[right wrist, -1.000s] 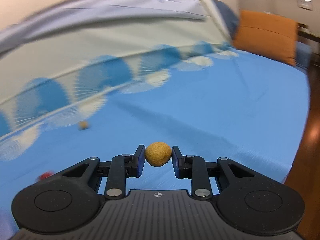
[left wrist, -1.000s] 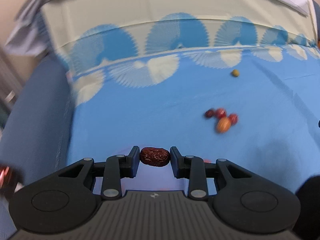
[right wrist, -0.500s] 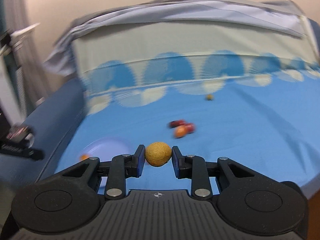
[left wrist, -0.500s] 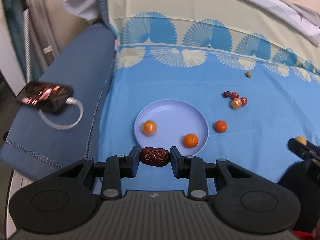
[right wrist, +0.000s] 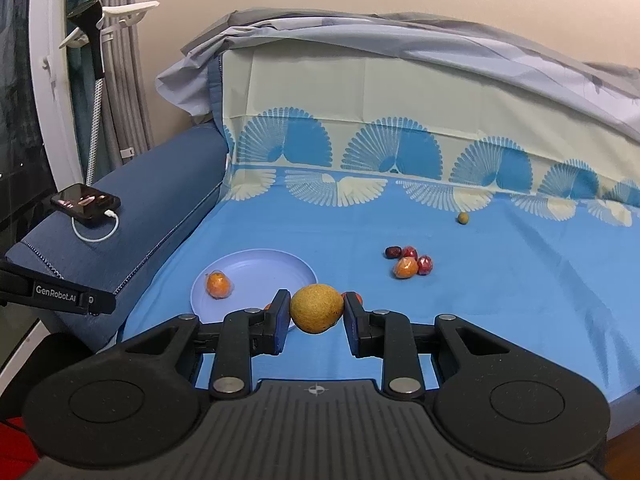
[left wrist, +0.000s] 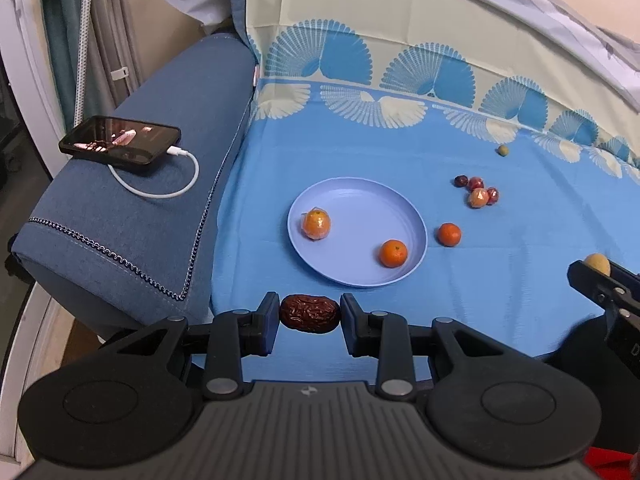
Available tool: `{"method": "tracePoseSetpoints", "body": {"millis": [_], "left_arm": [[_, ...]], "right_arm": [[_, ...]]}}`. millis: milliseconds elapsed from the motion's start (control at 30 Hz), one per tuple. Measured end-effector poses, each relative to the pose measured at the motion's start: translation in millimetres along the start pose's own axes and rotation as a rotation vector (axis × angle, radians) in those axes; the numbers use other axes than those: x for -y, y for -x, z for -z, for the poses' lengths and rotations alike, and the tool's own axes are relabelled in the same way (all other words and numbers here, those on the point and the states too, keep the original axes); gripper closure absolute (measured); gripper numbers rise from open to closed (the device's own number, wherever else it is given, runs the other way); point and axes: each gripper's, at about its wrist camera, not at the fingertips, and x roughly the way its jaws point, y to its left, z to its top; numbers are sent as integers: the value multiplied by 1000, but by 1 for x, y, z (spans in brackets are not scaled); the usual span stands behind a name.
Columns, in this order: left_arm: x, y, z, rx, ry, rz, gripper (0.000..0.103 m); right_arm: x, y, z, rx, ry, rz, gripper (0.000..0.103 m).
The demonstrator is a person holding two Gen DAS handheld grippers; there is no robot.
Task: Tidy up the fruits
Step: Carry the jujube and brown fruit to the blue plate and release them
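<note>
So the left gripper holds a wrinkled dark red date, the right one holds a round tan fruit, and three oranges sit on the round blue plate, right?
Not quite. Only two oranges sit on the round blue plate: a wrapped orange and a bare orange. The third orange lies on the blue cloth just beside it, as the left wrist view shows. The left gripper does hold the wrinkled dark red date, and the right gripper the round tan fruit.

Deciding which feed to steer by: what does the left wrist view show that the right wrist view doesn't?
Only the left wrist view: the red date held in the left gripper, and a clear look at two oranges on the plate and one beside it. Only the right wrist view: the round tan fruit close up in the right gripper, hiding those near oranges. Both: plate, phone, red fruit cluster.
</note>
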Motion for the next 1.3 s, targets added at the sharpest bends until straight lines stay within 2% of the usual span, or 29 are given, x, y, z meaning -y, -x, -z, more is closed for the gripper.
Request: {"method": "tracePoseSetpoints", "body": {"millis": [700,1300], "left_arm": [[-4,-21,1,-50,20,-15,67],[-4,-70,-22,-128,14,-4,67]], "right_arm": [[-9,-14,0,-53,41,1,73],[-18,-62,-2,-135,91,-15,73]]}}
